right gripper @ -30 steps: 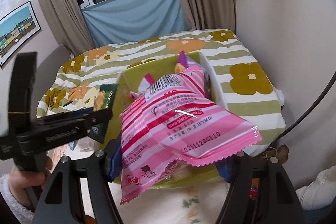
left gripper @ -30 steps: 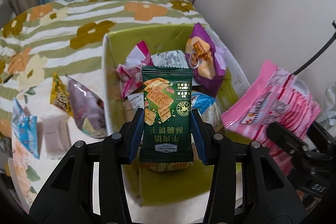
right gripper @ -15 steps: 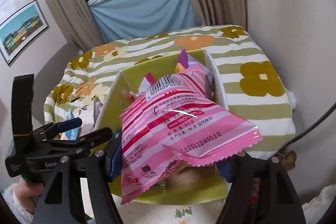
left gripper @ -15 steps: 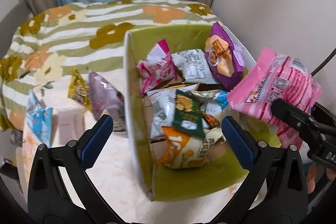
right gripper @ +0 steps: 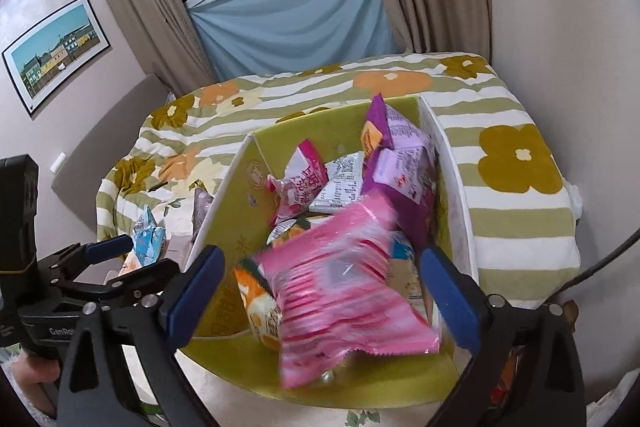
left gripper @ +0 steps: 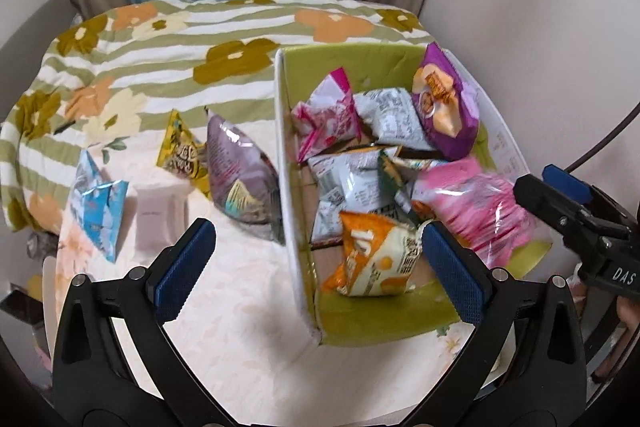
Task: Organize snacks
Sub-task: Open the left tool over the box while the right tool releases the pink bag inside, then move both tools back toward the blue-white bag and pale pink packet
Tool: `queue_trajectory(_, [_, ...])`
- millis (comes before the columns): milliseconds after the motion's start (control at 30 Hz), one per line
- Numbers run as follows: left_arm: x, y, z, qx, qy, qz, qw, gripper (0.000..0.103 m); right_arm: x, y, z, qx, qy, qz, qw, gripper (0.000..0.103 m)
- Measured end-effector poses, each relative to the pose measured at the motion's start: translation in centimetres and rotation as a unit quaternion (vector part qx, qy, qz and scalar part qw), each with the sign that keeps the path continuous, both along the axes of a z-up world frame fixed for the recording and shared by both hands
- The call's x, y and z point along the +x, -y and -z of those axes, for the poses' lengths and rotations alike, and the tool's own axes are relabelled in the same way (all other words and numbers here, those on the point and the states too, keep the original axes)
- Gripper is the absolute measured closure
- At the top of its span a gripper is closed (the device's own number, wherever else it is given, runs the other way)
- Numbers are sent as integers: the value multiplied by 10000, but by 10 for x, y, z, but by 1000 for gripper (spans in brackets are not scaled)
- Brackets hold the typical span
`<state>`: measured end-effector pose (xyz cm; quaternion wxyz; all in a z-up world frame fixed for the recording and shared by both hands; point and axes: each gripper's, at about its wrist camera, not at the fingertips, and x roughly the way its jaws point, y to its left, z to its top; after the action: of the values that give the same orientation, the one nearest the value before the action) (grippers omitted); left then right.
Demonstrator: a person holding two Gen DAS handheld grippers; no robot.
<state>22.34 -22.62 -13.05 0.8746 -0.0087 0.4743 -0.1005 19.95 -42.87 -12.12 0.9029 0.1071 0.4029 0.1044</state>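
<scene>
Now pink bag point(right gripper: 344, 287) btwn open right gripper point(right gripper: 320, 297) fingers.

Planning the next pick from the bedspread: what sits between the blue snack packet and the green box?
In the left wrist view, a pale pink packet, a yellow packet and a grey-purple bag lie between the blue snack packet and the green box.

Snacks point(left gripper: 372, 259) in box point(left gripper: 288, 155); others point(left gripper: 240, 183) left.

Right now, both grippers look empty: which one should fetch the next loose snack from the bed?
Left. The left gripper is open beside the grey-purple bag outside the box; the right gripper is open over the box.
</scene>
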Motion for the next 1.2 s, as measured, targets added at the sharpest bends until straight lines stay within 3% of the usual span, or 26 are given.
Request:
queue_trajectory(300, [-9, -1, 7, -62, -134, -17, 9999, 1, -14, 11, 7, -92, -34, 132, 9999, 4])
queue_trajectory(700, [-36, -23, -25, 164, 191, -331, 9991, 1, -23, -5, -16, -33, 55, -219, 9997, 4])
queue_trajectory(967, [-60, -77, -44, 61, 395, -751, 9964, 1, -33, -46, -46, -112, 303, -588, 9977, 4])
queue_trajectory(1200, [-68, -154, -42, -102, 344, -1202, 9921, 1, -29, -101, -58, -163, 477, -759, 9958, 4])
